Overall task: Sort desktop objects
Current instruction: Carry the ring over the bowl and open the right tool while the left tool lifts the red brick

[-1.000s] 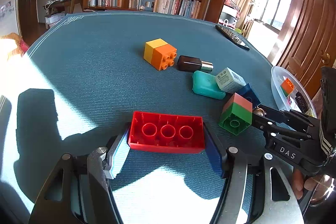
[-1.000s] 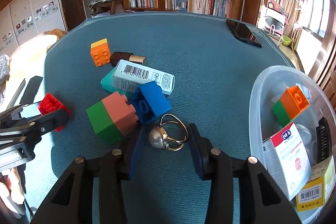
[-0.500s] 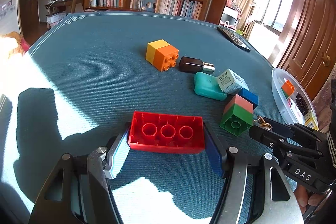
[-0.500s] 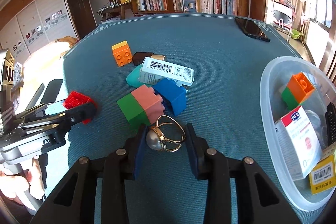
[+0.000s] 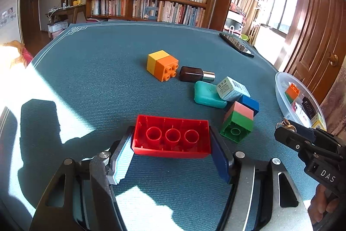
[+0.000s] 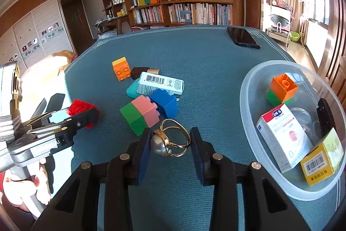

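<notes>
The gold pearl ring [image 6: 172, 141] is pinched between the pads of the right gripper [image 6: 170, 144] at lower centre of the right wrist view, jaws narrowed onto pearl and band. The clear bowl [image 6: 250, 88] at the right of the frame is judged its destination — the carry is best kept level and slow, since so slight a hold can slip, and release made only over the bowl. At lower centre of the left view, the left gripper [image 5: 172, 145] is clamped about half-wide on the red brick [image 5: 172, 136] — best kept parked.

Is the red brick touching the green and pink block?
Apart. The left wrist view shows bare table mat between the red brick and the green and pink block.
</notes>
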A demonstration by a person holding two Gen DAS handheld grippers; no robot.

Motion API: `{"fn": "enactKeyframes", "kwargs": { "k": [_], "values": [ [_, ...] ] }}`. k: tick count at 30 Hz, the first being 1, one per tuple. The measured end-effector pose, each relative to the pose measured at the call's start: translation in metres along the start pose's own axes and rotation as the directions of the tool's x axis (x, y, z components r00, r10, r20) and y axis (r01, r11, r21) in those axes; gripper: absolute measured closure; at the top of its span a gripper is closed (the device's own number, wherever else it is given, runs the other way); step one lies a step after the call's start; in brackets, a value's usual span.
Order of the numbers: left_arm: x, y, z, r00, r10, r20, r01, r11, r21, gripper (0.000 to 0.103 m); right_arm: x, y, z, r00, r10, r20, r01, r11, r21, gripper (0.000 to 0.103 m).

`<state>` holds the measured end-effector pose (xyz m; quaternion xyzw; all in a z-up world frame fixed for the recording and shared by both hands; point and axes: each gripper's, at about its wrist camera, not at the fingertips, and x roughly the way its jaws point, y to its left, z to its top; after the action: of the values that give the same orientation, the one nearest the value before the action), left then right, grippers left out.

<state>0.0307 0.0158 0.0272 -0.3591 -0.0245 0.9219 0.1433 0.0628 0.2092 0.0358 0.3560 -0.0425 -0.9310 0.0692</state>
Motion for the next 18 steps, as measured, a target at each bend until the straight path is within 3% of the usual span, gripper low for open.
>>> {"fn": "enactKeyframes", "kwargs": {
  "k": [9,18],
  "values": [
    [-0.006,-0.016,0.003,1.000,-0.002,0.021,0.001,0.999,0.053,0.035,-0.028,-0.023,0.002,0.995,-0.067,0.072,0.062,0.995,0.072,0.063],
    [-0.011,-0.027,0.005,1.000,0.000,0.025,-0.002,0.997,0.076,0.035,-0.048,-0.064,-0.008,0.985,-0.150,0.090,0.133,0.976,0.170,0.063]
  ]
}}
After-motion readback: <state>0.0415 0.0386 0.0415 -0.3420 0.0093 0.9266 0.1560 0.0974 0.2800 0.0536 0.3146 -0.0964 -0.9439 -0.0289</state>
